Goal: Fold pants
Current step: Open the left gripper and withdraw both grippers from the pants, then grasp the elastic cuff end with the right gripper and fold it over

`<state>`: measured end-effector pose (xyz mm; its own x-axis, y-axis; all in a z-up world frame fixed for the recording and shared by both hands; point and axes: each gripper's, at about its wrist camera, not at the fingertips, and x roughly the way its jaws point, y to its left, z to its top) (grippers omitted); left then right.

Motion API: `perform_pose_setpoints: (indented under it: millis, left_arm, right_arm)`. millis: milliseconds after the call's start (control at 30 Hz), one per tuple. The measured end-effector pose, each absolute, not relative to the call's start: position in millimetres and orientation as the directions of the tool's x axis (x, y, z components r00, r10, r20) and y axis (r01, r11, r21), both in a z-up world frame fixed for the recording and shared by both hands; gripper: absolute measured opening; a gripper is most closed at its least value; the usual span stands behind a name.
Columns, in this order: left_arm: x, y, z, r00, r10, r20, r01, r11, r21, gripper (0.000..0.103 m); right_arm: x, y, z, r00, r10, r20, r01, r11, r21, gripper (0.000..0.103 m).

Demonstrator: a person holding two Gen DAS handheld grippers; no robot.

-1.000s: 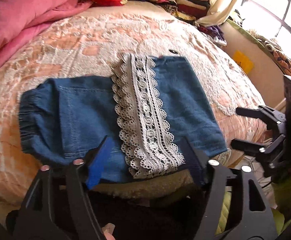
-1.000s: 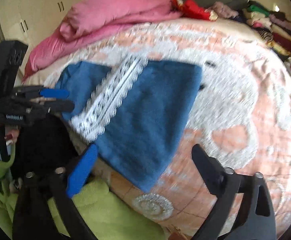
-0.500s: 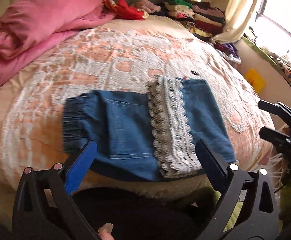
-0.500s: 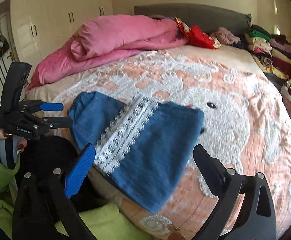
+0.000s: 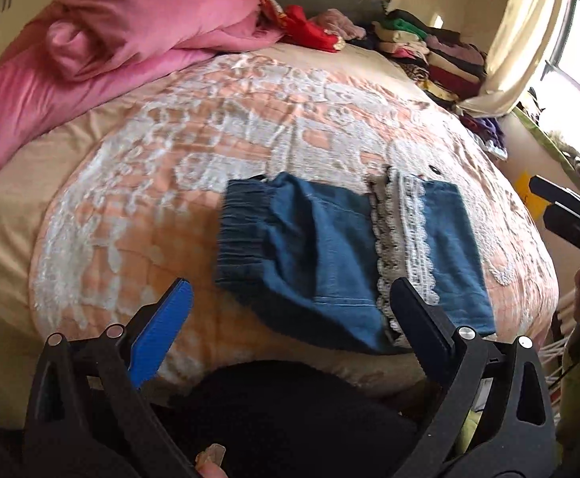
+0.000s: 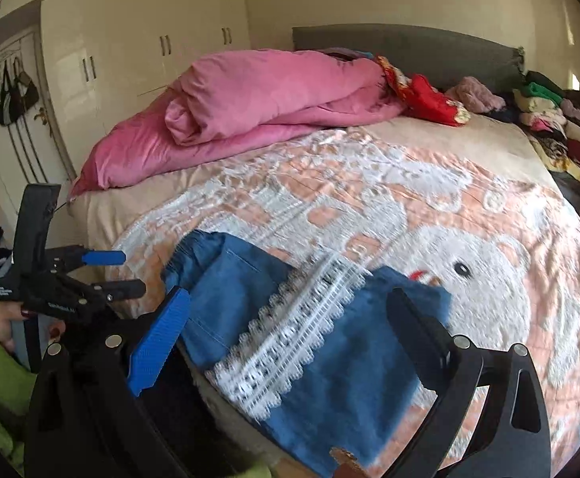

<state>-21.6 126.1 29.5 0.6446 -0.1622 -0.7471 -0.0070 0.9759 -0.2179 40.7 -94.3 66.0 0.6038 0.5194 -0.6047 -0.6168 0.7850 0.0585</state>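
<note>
While the folded pants [image 5: 341, 255] are lying near the front edge of the bed [image 5: 194, 167], on its peach and white patterned cover, both pairs of tongs are hanging clear of them with nothing between their jaws. The denim is sitting in a compact rectangle, its gathered waistband facing the left side in the left wrist view and a strip of white lace trim [image 5: 405, 247] crossing the top layer. The left tongs [image 5: 290, 318] are standing wide apart, their jaws having just been opening, with the blue pad on one finger and the black finger on the other framing the near edge of the cloth without touching it. The right tongs [image 6: 286, 342] are also gaping wide above the pants, empty. In the right wrist view a hand [image 6: 7, 320] in a green sleeve is holding the left tool off the bed's left corner. A pink duvet [image 6: 250, 107] is resting bunched toward the headboard, and stacked clothes [image 6: 560, 127] are lining the far right side of the bed.
</note>
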Motion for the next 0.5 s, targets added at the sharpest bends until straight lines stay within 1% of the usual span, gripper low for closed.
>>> perform_pose_setpoints:
  millis: [233,500]
  left_arm:
    - [-21,152,10,0.621,-0.158,-0.768,-0.066,0.965,-0.253,0.093]
    - [-13,166,-13,0.587,-0.210,-0.782,-0.095,0.941,-0.325,0.093]
  right_arm:
    - [65,-51,62,0.538,0.557,-0.633,-0.676,0.733,0.071,0.098]
    - [97,8,48,0.434,0.577,-0.692,-0.745,0.662,0.085,0.098]
